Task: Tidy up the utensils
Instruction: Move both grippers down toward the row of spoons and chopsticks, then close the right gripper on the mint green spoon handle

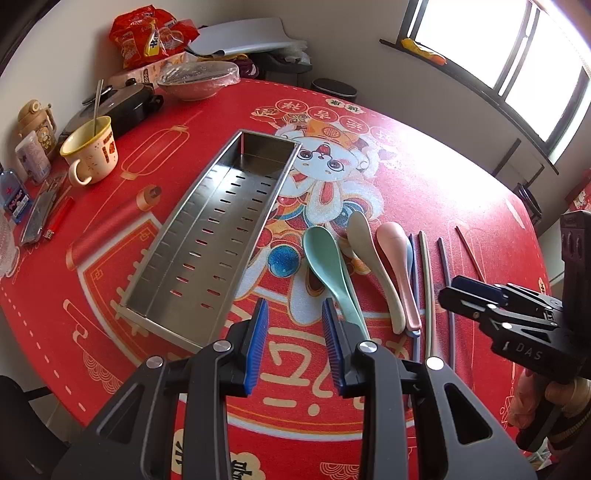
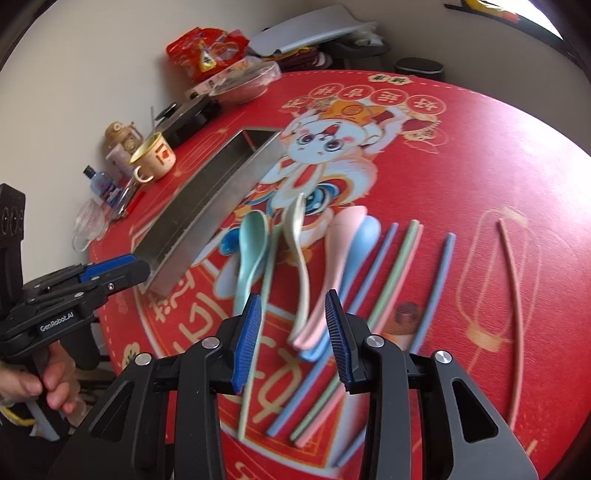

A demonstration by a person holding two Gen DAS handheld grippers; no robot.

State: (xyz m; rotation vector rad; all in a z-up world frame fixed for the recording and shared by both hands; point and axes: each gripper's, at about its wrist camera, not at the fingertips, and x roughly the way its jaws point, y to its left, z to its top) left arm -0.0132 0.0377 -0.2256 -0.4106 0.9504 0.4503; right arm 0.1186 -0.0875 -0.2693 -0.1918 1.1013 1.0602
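Observation:
A long perforated steel utensil tray [image 1: 207,236] lies empty on the red tablecloth; it also shows in the right wrist view [image 2: 207,206]. To its right lie a green spoon [image 1: 328,266], a beige spoon [image 1: 369,251], a pink spoon [image 1: 399,258] over a blue spoon [image 2: 354,258], and several coloured chopsticks [image 2: 391,269]. My left gripper [image 1: 295,347] is open and empty, hovering near the tray's near end and the green spoon's handle. My right gripper [image 2: 291,336] is open and empty above the spoon handles.
A yellow-rimmed mug [image 1: 92,151] with a straw, a black pan [image 1: 125,107], a covered pink bowl [image 1: 199,79], snack bags [image 1: 151,33], bottles and cups [image 1: 29,147] crowd the table's far left. A single pink chopstick [image 2: 513,288] lies apart at the right.

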